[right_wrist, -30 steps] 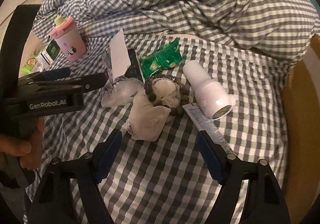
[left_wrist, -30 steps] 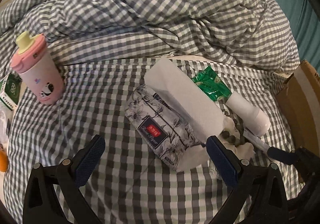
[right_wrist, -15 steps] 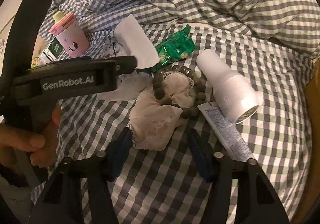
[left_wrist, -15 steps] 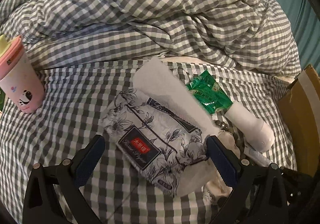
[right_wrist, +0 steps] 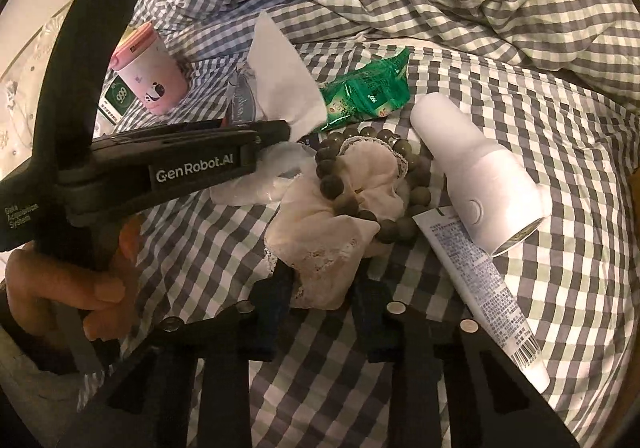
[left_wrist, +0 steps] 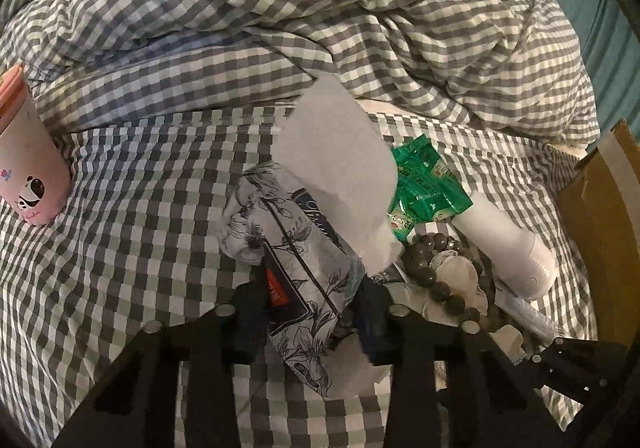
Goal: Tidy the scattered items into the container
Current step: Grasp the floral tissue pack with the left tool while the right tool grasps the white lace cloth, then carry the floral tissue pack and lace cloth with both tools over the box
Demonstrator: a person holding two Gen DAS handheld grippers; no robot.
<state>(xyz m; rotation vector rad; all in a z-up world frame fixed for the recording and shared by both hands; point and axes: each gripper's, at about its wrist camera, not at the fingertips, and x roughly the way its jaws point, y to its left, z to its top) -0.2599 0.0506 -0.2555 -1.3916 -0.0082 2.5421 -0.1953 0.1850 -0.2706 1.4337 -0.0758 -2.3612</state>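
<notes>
tissue pack (left_wrist: 288,248): between my left gripper (left_wrist: 310,312) pads, sheet sticking up behind
sachet (right_wrist: 366,92): right of the sheet, behind bead bracelet (right_wrist: 332,184)
bracelet: on cloth scrunchie (right_wrist: 320,248), which sits between my right gripper (right_wrist: 320,312) pads
tube (right_wrist: 480,288): right of scrunchie
bottle (right_wrist: 476,172): right of bracelet
cup (right_wrist: 150,68): far left
box (left_wrist: 596,208): right edge

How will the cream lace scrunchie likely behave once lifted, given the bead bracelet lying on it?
The scrunchie looks soft and crumpled, so it will probably sag from the right gripper, whose closing jaws already pinch its lace end. The bead bracelet drapes over it, so it may snag or slide off. It should be light.
</notes>
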